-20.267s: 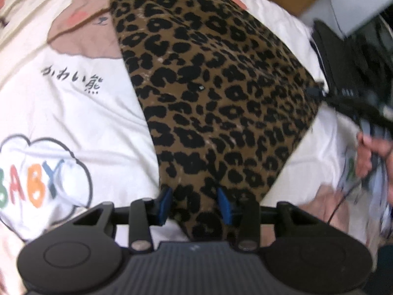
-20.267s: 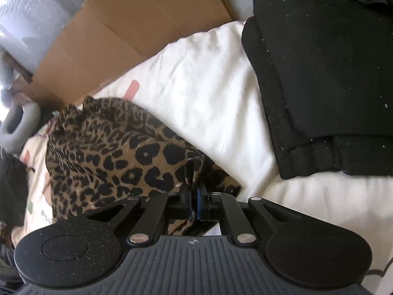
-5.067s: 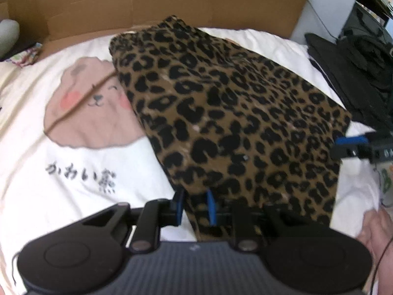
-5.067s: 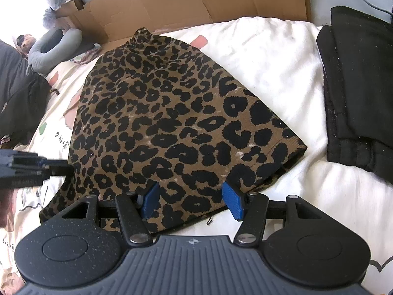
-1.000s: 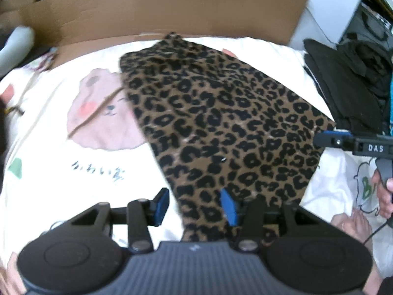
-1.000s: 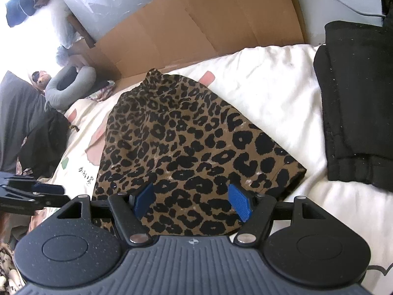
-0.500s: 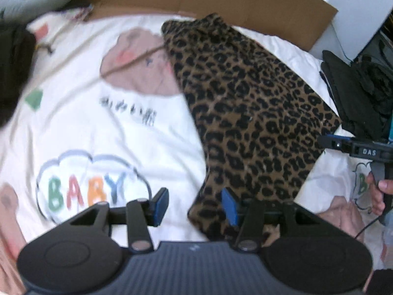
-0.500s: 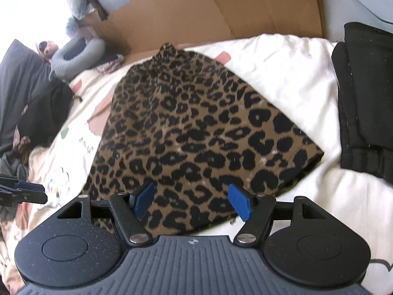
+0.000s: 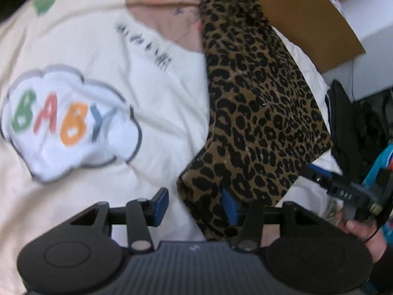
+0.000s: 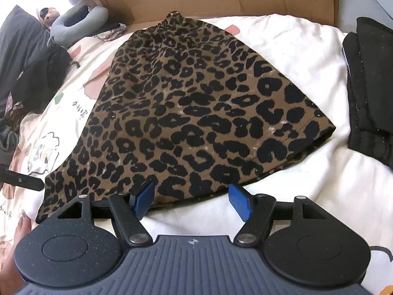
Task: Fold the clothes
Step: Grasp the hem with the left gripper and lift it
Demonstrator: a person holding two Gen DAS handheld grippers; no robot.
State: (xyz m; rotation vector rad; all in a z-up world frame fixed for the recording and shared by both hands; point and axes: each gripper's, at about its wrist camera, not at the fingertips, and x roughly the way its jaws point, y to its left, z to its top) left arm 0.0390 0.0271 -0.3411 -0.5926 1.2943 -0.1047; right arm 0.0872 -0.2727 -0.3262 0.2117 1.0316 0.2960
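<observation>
Leopard-print fabric, brown with black spots, was seen in the left wrist view as a folded garment (image 9: 260, 113) laid flat on a white printed blanket (image 9: 157, 113). The word BABY in a cloud print (image 9: 66, 123) was found to the left of the garment. The left gripper (image 9: 195, 205) was held at the near corner of the garment, its jaws standing apart at a middle width; the corner lay between the blue pads (image 9: 161, 202) and was not pressed by them. A cardboard sheet (image 9: 289, 17) was seen beyond the garment. The right gripper (image 9: 319, 177) was seen at the right edge of the garment, carried by a hand (image 9: 361, 231).

In the right wrist view the leopard garment (image 10: 196, 113) was spread in front of the right gripper (image 10: 192, 200), whose jaws were set wide and empty; the near hem lay just beyond the pads. A black folded pile (image 10: 368, 93) was placed to the right of the garment, apart from it. The tip of the left gripper (image 10: 22, 179) was seen at the garment's near left corner. A grey neck pillow (image 10: 78, 24) lay far behind the garment, on the left.
</observation>
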